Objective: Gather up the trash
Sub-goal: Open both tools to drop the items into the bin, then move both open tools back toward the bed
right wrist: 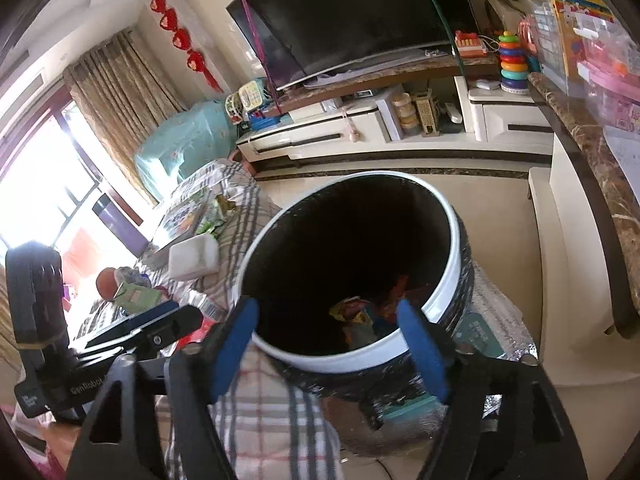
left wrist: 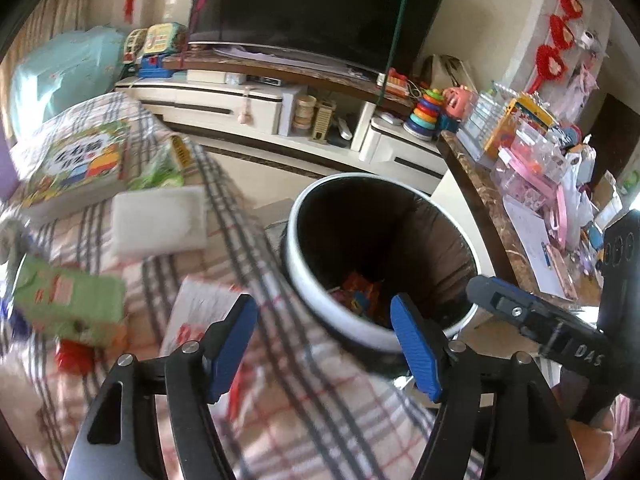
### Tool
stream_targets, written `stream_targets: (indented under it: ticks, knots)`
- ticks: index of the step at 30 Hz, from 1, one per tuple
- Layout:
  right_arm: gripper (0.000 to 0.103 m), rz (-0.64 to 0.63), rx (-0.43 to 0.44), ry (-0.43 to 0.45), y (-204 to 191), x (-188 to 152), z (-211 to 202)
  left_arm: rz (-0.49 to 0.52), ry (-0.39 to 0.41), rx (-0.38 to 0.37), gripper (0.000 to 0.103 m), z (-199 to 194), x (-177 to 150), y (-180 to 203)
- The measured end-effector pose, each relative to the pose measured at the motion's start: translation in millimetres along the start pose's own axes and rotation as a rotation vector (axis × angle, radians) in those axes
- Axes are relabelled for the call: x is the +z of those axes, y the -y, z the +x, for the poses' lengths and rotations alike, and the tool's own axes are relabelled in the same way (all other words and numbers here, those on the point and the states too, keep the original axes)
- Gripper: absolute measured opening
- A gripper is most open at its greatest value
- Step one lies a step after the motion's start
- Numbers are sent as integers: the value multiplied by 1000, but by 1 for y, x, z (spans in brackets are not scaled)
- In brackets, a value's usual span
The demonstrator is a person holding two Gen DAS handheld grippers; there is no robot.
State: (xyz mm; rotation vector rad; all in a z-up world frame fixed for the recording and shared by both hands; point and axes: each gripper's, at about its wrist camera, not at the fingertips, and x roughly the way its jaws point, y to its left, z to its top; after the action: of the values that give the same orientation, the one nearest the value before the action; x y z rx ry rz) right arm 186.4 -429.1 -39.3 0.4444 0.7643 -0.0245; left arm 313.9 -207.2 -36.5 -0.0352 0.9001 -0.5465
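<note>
Living room, bright window on one side; dark television (left wrist: 320, 8) on a long white cabinet (left wrist: 240, 108) along the far wall, toys on its shelf; a plaid-covered surface (left wrist: 288, 400) (bed or sofa, cannot tell which) runs along the near side.

Trash bin (right wrist: 444, 280): round, white rim, black liner; stands on the floor just beside the edge of the plaid cover; colourful wrappers (right wrist: 360, 316) lie at its bottom, orange, yellow and red, crumpled.

Left claw (left wrist: 324, 344): blue pads wide apart, nothing between them; hangs over the cover's edge, its right-hand finger in front of the bin's near rim (left wrist: 352, 332); bin ahead and slightly to the right of it.

Right claw (right wrist: 328, 348): also wide open and empty; poised over the bin's near rim, the opening straight ahead between the fingers; the wrappers inside show between the two pads.

Still on the cover, on the far side of the left claw from the bin: a green packet (left wrist: 68, 304), blurred; a red scrap (left wrist: 74, 356) below it; a white and red wrapper (left wrist: 200, 312) near the left finger; a white pad-like block (left wrist: 158, 220); green snack bags (left wrist: 160, 172) next to a picture book (left wrist: 80, 164).

A marble-topped worktop (left wrist: 480, 196) beyond the bin holds pink plastic boxes and papers.
</note>
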Motion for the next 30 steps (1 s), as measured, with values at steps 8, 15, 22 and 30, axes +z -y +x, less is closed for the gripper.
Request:
stream_targets:
  ticks: [8,15,22,30]
  knots:
    - [90,-25,2,8,-30,-24,-5,-64,-5,32,69,-38,-42,-23]
    - [91,-18,43,-21,-50,-43,-2,-120,6,73,69,-75,-69,-42]
    - [91,-48,86,-50,-78,-61,4,-172,20,117,69,-108,-95,-60]
    - [91,-88,137,-96,-111,-81,16,-222,33,175,69,-143,-124,-85]
